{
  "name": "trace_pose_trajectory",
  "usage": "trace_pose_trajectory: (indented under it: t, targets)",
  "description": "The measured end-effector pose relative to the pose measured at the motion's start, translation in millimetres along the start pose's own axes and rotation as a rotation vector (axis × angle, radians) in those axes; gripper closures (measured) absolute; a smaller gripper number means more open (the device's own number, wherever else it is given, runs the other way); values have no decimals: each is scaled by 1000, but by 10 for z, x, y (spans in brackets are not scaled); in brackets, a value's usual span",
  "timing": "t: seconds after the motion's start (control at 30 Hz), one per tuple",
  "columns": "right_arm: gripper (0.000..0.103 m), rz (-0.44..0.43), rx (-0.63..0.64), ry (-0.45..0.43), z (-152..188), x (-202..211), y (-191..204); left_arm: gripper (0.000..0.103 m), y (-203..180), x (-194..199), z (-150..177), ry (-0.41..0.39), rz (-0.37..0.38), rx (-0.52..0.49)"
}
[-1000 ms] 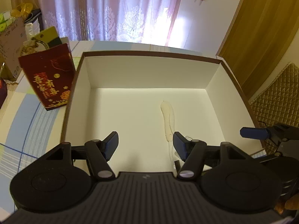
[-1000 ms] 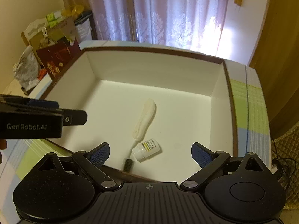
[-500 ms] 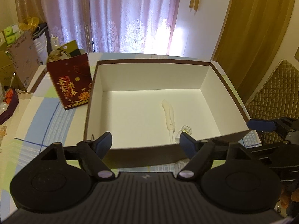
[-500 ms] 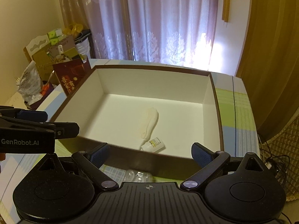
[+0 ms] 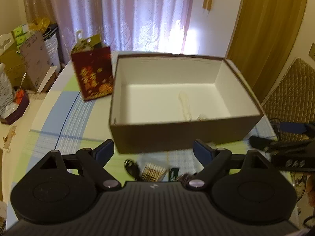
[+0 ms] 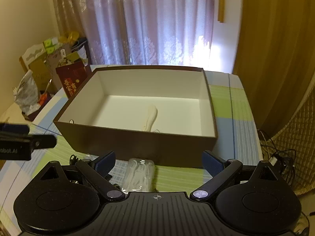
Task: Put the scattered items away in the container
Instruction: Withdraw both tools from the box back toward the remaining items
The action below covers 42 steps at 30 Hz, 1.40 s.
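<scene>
A brown box with a white inside (image 5: 177,135) (image 6: 137,141) stands on the table. In it lie a long white brush-like item (image 5: 185,106) (image 6: 150,117) and a small bottle, of which only a bit shows. My left gripper (image 5: 153,150) hangs open before the box's near wall, above a packet of cotton swabs (image 5: 154,172), a black cable (image 5: 131,167) and a dark green item (image 5: 174,174). My right gripper (image 6: 158,162) is open too, above a clear bag of white floss picks (image 6: 138,175). Neither holds anything.
A red gift bag (image 5: 92,75) (image 6: 71,79) stands left of the box. The table carries a checked cloth (image 5: 59,118). Cardboard boxes and bags (image 6: 39,68) crowd the far left. A quilted chair (image 5: 289,94) and cables (image 6: 279,157) are at the right.
Both grippers have pulled back and up, out from over the box to in front of its near wall. Loose items on the table before the box have come into view.
</scene>
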State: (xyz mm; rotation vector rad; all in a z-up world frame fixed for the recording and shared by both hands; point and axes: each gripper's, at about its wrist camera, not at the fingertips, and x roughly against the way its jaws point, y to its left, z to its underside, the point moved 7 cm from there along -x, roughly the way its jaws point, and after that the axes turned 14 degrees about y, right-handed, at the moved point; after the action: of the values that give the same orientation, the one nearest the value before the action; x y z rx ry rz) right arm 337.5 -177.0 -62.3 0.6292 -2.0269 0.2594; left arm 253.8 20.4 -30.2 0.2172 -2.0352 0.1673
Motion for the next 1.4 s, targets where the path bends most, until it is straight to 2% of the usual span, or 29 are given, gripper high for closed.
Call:
trace_pose_trajectory:
  t: [0.07,0.23,0.47,0.77,0.93,1.13,1.37,1.4]
  targets:
    - [0,17,-22,1,46,10,-51,18,59,-20,85,11,-8,7]
    - [0,-17,-51,-49,185,145,-127,18,160,-17,252,18,-26,5]
    - [0,-24,-91,-63,453,227,-112,18,197,-50,478,45,-34,-5]
    - [0,-33,-86,29,875,28,16,18,163,-182,780,108,-19,-16]
    - [0,-19,-104,64,992,-85,-41,18,109,-235,903,136,-4,-21]
    - [0,12,-104,95,1036,-190,-125,18,76,-313,901,155,-6,-28]
    - [0,9,-101,141,1095,-349,-173,18,72,-414,858,173,-17,-31]
    - [7,9,-95,144,1100,-370,-166,18,70,-430,854,177,-18,-32]
